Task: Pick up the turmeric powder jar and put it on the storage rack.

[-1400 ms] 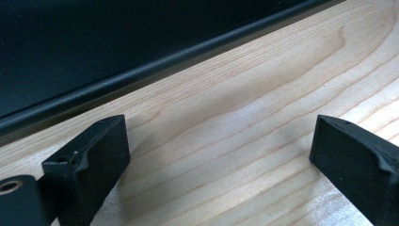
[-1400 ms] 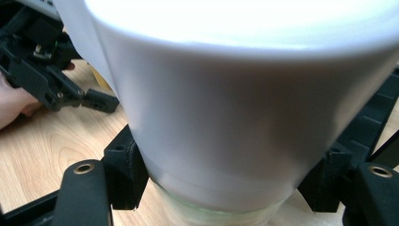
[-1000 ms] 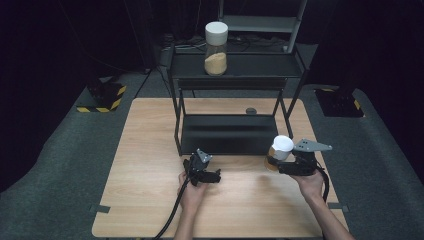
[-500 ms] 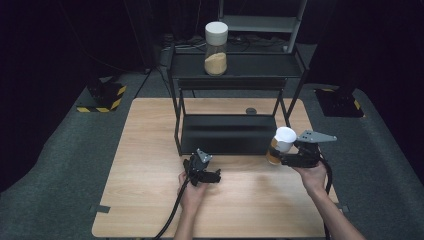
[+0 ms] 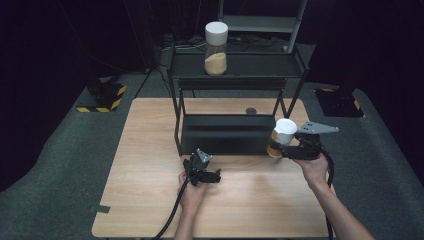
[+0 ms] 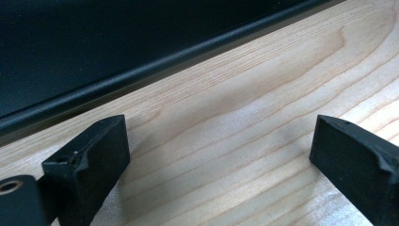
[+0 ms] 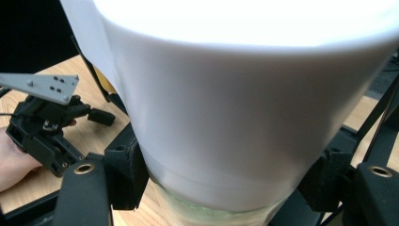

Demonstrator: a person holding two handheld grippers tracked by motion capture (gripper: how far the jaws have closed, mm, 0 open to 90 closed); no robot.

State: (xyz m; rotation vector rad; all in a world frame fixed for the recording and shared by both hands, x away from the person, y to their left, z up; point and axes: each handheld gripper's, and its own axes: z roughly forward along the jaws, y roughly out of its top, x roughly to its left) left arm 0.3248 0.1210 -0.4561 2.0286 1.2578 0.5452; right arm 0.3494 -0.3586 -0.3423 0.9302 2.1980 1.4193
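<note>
Bench (image 5: pixel 150 200): light wood top, standing on dark grey floor covering.

Rack (image 5: pixel 235 70): black metal, two tiers, set on the far half of the bench. The lower tier sits close to the bench surface; the upper tier is raised on thin legs.

Jar on rack (image 5: pixel 216 42): clear, with a white lid, part filled with tan granules, upright on the upper tier toward its left side.

Held jar (image 5: pixel 282 138): same type, white lid, tan contents in the lower part. It is off the bench surface, in the air at the right front corner of the rack, just beside the right end of the lower tier, and tilted, lid toward the upper right. In the right gripper view the white lid (image 7: pixel 244 94) is very close to the camera, with the glass body below it between the two black jaws.

Right hand-held gripper (image 5: pixel 289 150): clamped on the held jar just under the lid, jaws pressing it from both sides. Grey three-cornered plate on top.

Left hand-held gripper (image 5: pixel 206 176): low over the bench in front of the rack's lower tier, near its left half. Jaws wide apart, nothing between them; the left gripper view shows bare wood grain (image 6: pixel 226 141) in the gap and the rack's black lower edge beyond.

Small dark round object (image 5: pixel 251 111): on the bench behind the rack; too small to identify.
</note>
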